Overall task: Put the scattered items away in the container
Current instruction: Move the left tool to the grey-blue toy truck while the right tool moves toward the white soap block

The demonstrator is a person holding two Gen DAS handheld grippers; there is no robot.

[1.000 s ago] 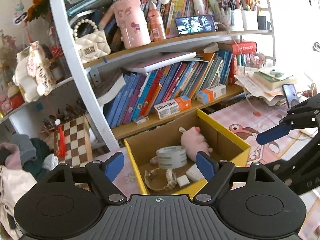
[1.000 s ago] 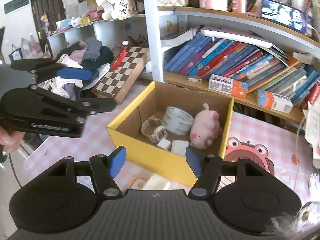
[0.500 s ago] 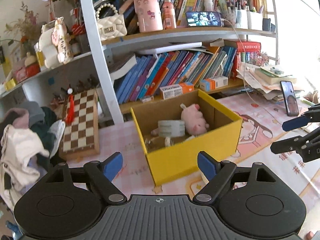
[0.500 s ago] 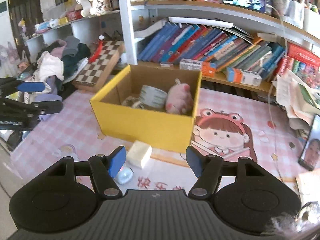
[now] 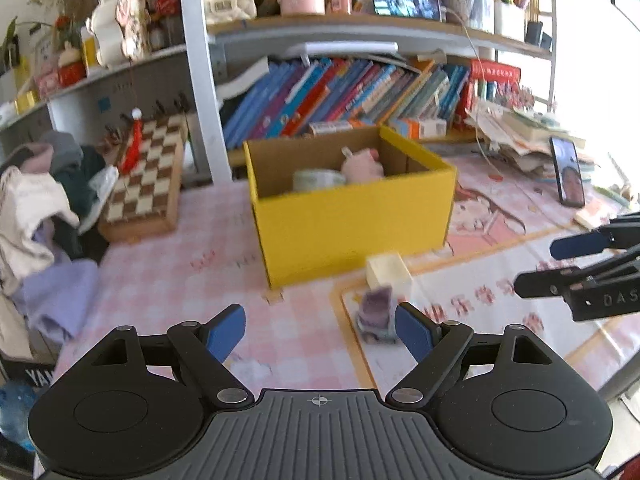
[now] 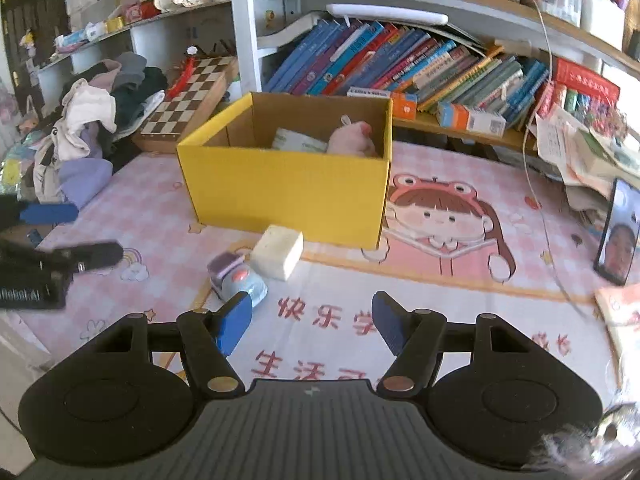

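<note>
A yellow cardboard box (image 5: 352,224) (image 6: 288,196) stands on the pink mat and holds a pink plush toy (image 5: 362,166) (image 6: 352,142) and a tape roll (image 5: 318,179) (image 6: 298,142). In front of it lie a cream block (image 5: 389,274) (image 6: 277,251) and a small blue and purple gadget (image 5: 376,314) (image 6: 237,278). My left gripper (image 5: 320,330) is open and empty, low over the mat, with the gadget by its right finger. My right gripper (image 6: 312,322) is open and empty, near the gadget.
A chessboard (image 5: 146,174) and a clothes pile (image 5: 36,208) lie to the left. A bookshelf (image 6: 400,68) runs behind the box. A phone (image 6: 618,232) stands at the right beside stacked papers (image 6: 588,148).
Both grippers have pulled back and down from above the box. The block and the gadget on the mat have come into view. Both stay open.
</note>
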